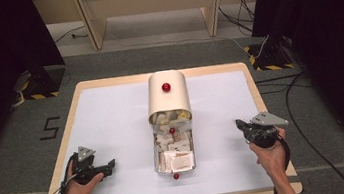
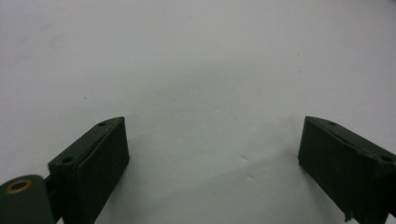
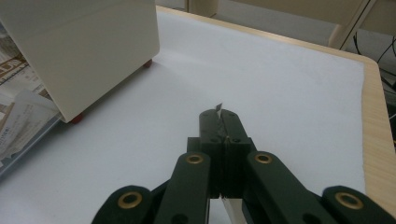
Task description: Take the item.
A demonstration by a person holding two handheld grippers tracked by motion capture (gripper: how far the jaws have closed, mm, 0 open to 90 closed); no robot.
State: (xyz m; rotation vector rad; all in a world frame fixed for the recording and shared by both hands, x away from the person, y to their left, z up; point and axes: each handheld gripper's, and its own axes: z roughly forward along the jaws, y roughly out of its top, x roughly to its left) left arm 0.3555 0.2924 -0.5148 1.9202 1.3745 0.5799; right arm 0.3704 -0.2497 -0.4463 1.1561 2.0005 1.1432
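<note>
Right gripper [image 3: 219, 116] low over the white mat [image 1: 112, 115], right of the open cream box [image 1: 167, 97], jaws pinched together on a thin pale sliver, perhaps a paper packet [image 3: 218, 108]. Left gripper [image 2: 212, 149] near the mat's front left, jaws wide apart, holding nothing. Drawer [image 1: 156, 154] of packets pulled toward the person, between both hands.

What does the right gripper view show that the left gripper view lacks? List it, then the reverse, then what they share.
Right gripper view: the right tongs shut, with a thin pale slip poking out at their tip; a cream box on a red foot; paper packets at the left edge; the wooden table rim.
Left gripper view: the left tongs wide open with nothing between them.
Both: the white mat under the tongs.
</note>
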